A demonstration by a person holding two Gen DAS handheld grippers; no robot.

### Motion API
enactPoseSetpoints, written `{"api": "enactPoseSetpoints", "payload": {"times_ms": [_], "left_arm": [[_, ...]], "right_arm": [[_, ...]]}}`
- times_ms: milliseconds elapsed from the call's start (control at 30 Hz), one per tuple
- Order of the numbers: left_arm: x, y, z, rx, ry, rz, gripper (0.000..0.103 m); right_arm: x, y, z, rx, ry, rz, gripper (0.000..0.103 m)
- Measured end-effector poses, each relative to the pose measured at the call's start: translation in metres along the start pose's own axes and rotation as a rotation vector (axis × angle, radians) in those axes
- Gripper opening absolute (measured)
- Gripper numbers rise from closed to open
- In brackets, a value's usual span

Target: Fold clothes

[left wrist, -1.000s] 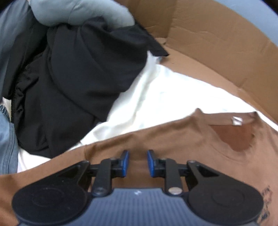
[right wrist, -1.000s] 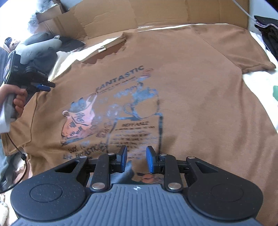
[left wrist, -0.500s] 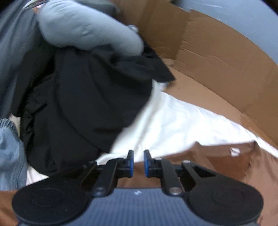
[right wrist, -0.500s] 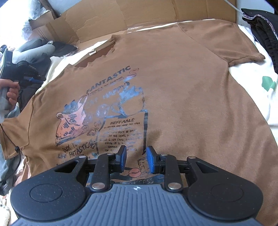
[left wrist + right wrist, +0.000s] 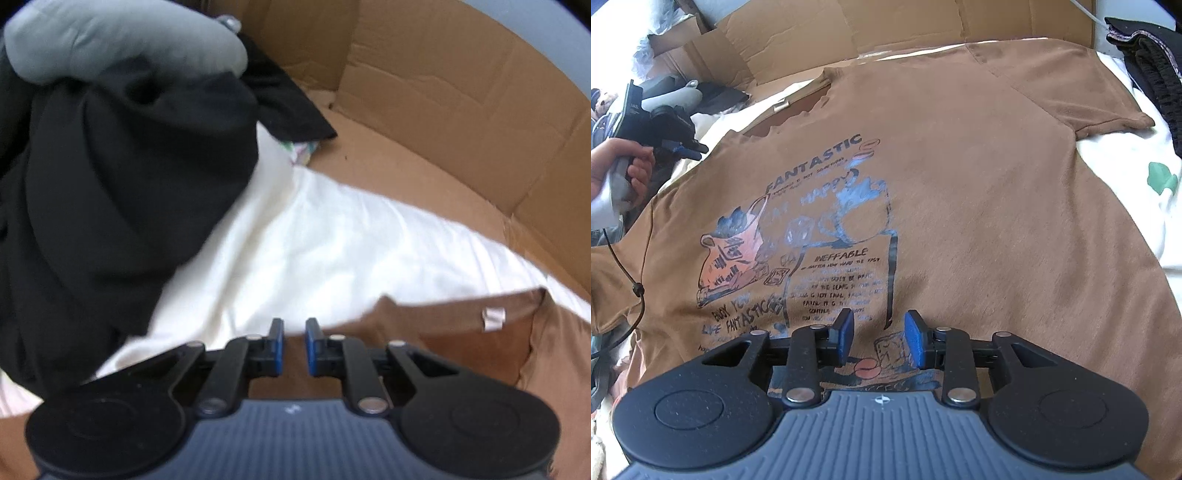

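A brown t-shirt with a blue and orange print lies spread front-up on a white sheet. My right gripper hovers open over the lower part of the print, nothing between its fingers. A hand holds my left gripper at the shirt's left shoulder. In the left wrist view the left gripper has its jaws drawn close together on the shoulder edge of the t-shirt, near the collar label.
A pile of black clothes with a grey garment on top lies left of the shoulder. Flattened cardboard rises behind the sheet. More dark clothes sit at the far right. A thin cable crosses the left sleeve.
My left gripper's jaws narrowed onto the shirt's shoulder edge and its view tilted up toward the black pile. My right gripper pulled back toward the hem and its jaws widened a little.
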State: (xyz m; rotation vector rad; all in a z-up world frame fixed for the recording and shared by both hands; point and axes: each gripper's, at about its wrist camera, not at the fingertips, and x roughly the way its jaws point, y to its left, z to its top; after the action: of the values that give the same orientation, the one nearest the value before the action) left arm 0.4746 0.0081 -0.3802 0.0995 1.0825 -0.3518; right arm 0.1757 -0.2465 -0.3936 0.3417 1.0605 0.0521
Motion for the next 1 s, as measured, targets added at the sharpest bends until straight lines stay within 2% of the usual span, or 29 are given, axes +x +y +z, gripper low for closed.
{"api": "enactPoseSetpoints", "payload": {"times_ms": [133, 200, 400, 533, 767, 1000], "left_arm": [[-0.013, -0.014, -0.009, 0.06, 0.019, 0.013, 0.012], [-0.017, -0.026, -0.012, 0.089, 0.035, -0.008, 0.014], [0.01, -0.043, -0.01, 0.107, 0.064, 0.029, 0.014], [0.014, -0.048, -0.003, 0.118, 0.051, 0.036, 0.013], [-0.004, -0.062, 0.003, 0.179, -0.024, 0.099, 0.014], [-0.021, -0.117, -0.011, 0.247, -0.022, -0.043, 0.015]], "right_arm": [[-0.001, -0.001, 0.0, -0.007, -0.002, -0.007, 0.038], [-0.002, -0.002, -0.002, -0.006, 0.002, -0.011, 0.038], [-0.006, -0.003, -0.004, -0.003, 0.005, -0.015, 0.039], [-0.008, -0.005, -0.003, 0.015, -0.023, -0.01, 0.044], [0.001, -0.013, -0.002, 0.033, -0.052, -0.004, 0.044], [0.006, -0.026, 0.006, 0.104, -0.082, -0.013, 0.044]]}}
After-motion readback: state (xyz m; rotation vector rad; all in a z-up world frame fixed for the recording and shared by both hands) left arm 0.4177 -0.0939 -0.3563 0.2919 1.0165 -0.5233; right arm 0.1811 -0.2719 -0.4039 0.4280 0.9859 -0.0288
